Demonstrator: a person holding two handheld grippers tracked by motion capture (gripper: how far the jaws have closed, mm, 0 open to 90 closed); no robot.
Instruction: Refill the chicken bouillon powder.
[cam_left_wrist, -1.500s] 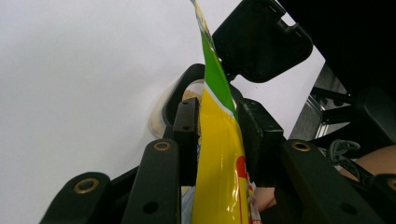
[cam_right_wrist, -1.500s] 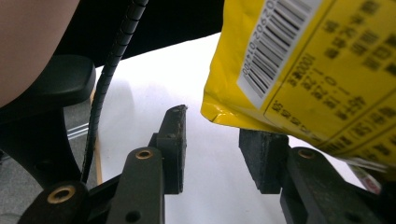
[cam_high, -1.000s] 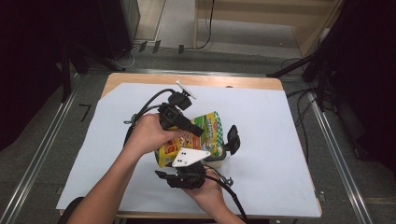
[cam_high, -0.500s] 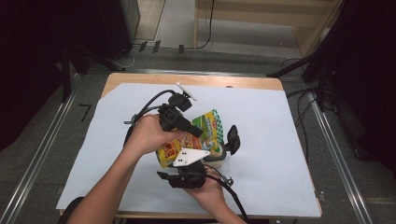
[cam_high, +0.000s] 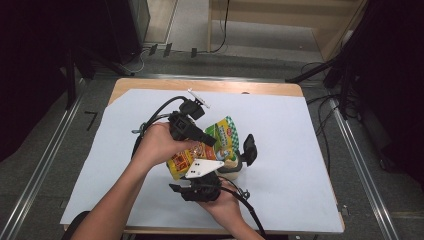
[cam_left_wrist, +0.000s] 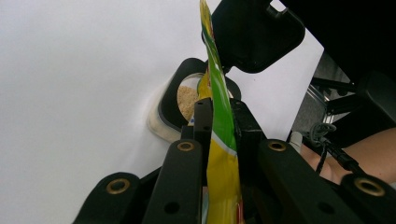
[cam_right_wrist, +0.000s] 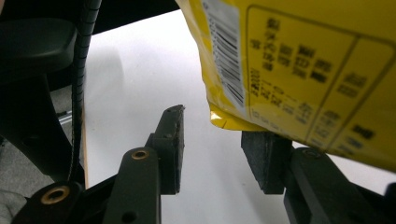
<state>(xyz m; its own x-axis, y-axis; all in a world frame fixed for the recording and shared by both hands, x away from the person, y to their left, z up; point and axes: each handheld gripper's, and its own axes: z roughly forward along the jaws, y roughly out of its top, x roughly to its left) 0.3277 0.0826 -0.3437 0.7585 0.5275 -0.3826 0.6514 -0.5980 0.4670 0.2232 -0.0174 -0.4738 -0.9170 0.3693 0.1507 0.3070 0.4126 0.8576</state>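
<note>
Pouch above jar on table
</note>
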